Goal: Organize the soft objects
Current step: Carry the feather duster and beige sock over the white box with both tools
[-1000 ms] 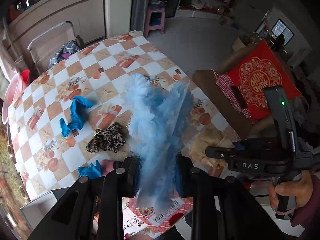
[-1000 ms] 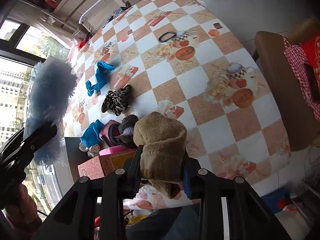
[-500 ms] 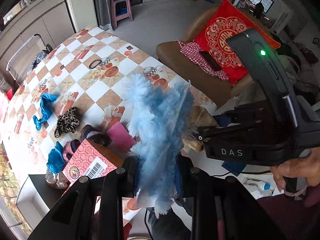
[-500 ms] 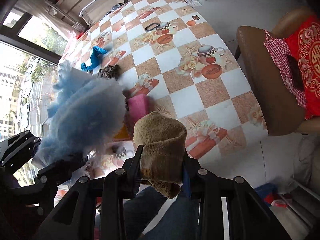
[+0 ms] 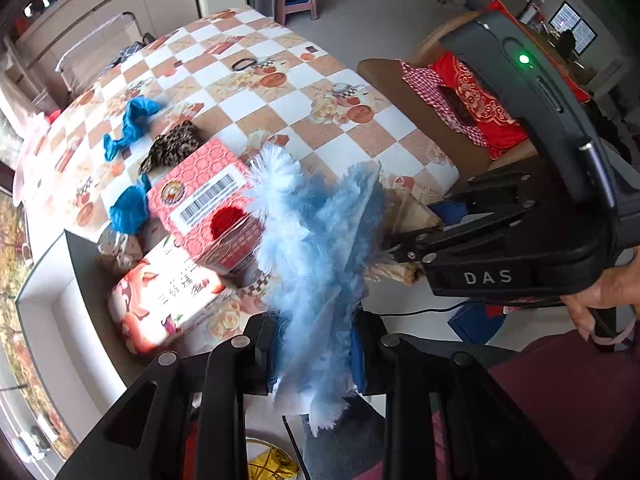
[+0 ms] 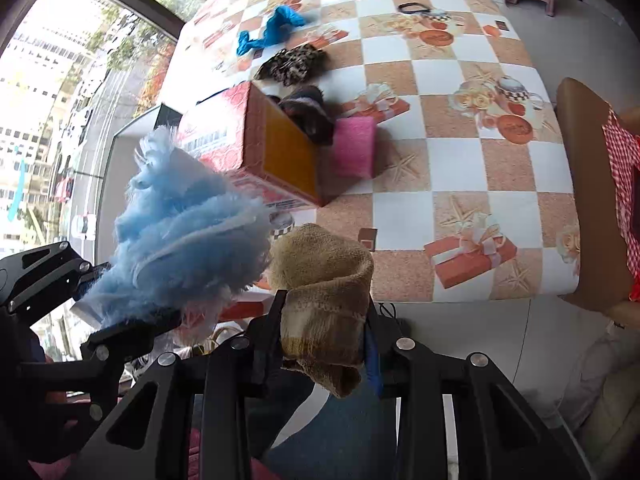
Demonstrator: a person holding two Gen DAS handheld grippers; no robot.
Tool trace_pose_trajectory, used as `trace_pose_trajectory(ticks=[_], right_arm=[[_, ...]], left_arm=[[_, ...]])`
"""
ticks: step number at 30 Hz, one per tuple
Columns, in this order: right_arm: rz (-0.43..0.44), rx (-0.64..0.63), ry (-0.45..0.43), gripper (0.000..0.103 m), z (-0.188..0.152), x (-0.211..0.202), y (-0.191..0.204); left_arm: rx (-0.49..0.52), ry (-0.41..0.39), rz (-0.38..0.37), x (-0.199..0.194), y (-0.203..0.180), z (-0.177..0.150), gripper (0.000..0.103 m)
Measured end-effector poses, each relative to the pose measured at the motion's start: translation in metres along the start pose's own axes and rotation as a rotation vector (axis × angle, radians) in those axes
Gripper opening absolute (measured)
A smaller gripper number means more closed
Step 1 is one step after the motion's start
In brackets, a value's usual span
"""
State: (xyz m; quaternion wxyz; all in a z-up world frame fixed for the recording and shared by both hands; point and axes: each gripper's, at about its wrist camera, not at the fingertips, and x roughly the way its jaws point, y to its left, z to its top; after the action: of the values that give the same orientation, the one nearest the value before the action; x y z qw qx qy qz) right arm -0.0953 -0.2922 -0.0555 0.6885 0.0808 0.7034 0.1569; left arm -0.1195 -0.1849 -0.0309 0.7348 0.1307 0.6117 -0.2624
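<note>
Two grippers, left gripper (image 5: 316, 354) clamping blue fluff (image 5: 316, 240), right gripper (image 6: 324, 344) clamping tan cloth (image 6: 324, 280)

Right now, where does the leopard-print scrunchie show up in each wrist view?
Left wrist: leopard-print scrunchie left of centre, just beyond the red box.
Right wrist: upper middle, beyond the same box.
Shared landmark: blue cloth lying just past it.

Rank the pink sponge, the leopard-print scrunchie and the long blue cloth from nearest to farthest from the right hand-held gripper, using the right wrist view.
1. Pink sponge: nearest the right hand-held gripper, beside the red box.
2. Leopard-print scrunchie: beyond the box, mid-table.
3. Long blue cloth: farthest, toward the window end.
</note>
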Motion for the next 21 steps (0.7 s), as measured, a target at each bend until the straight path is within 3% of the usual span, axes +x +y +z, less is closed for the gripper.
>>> trace_pose_trajectory(ticks=[9,21], right_arm=[[0.039,-0.269,0.089,0.035,-0.006,0.023,0.073],[0.057,-0.539,0.126,0.035,0.018,0.039,0.165]], left_arm=[[-0.204,-0.010,0.088,-0.019,0.049,-0.051,0.030],[-0.699,-0.077,0.233,-0.053,0.146,-0.126,0.030]])
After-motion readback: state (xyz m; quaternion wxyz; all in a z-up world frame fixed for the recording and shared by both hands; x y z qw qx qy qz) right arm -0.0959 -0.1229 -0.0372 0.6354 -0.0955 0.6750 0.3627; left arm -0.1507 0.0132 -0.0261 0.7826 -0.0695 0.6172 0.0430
